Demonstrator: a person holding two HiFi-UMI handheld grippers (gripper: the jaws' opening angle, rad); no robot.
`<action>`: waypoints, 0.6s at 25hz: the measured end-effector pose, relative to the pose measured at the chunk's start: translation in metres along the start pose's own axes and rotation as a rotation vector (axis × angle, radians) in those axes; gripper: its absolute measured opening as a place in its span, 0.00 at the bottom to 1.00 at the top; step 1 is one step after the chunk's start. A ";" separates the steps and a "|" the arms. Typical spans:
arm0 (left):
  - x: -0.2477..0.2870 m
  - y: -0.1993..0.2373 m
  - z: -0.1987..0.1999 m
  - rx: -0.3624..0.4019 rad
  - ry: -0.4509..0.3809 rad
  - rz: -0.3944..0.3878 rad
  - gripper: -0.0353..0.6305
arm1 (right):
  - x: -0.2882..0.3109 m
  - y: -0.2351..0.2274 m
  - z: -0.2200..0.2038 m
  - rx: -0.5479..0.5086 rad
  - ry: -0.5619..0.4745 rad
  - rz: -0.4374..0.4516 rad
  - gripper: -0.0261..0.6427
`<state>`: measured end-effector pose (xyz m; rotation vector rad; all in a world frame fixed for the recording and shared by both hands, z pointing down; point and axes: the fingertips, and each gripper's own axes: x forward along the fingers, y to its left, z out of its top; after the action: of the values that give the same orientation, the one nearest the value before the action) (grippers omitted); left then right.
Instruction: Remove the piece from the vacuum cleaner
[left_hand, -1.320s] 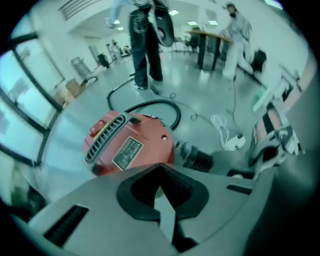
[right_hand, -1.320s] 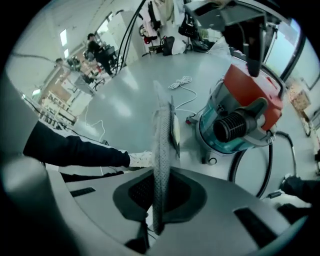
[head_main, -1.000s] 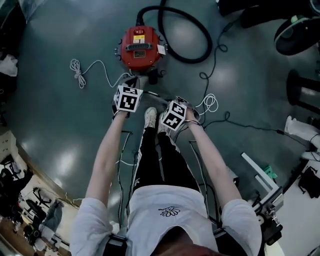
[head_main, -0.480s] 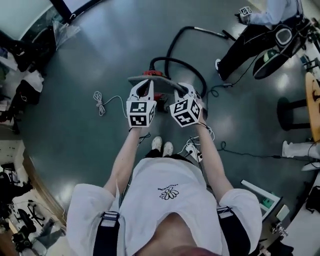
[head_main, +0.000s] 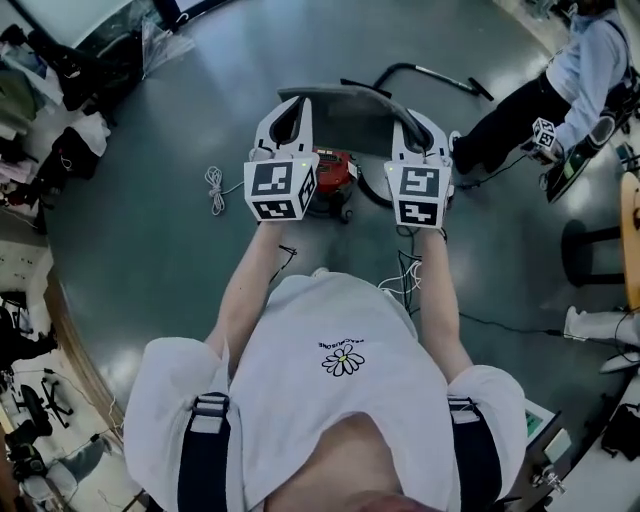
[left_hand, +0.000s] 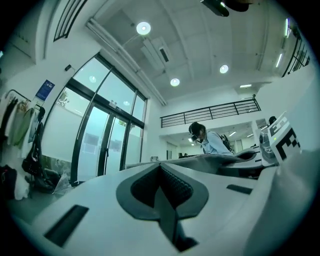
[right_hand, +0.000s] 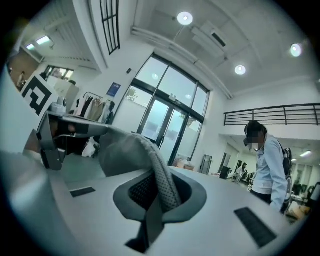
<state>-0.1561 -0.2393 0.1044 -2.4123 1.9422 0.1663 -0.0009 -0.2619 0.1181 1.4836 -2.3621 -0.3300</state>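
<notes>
Aloft over the vacuum (head_main: 335, 172), the left gripper (head_main: 296, 104) and right gripper (head_main: 406, 110) hold the piece (head_main: 345, 100) between them; left fingers (left_hand: 173, 186) pinch one end; right fingers (right_hand: 143, 192) clamp the other.

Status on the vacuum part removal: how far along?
Done: the long grey curved piece is off the red canister vacuum cleaner and held clear of it. In hand: the left gripper and right gripper each clamp one end. Left: probably just setting it down.
</notes>
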 end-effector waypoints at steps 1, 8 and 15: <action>-0.001 0.000 0.007 0.003 -0.014 0.001 0.06 | -0.002 -0.002 0.007 0.020 -0.021 -0.007 0.07; -0.001 -0.001 0.017 0.021 -0.061 -0.013 0.06 | -0.004 -0.005 0.006 0.175 -0.086 -0.036 0.07; -0.001 0.000 0.024 0.019 -0.046 -0.027 0.06 | -0.009 0.001 0.011 0.186 -0.069 -0.028 0.07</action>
<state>-0.1576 -0.2357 0.0803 -2.3991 1.8828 0.2001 -0.0021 -0.2531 0.1067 1.6133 -2.4857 -0.1746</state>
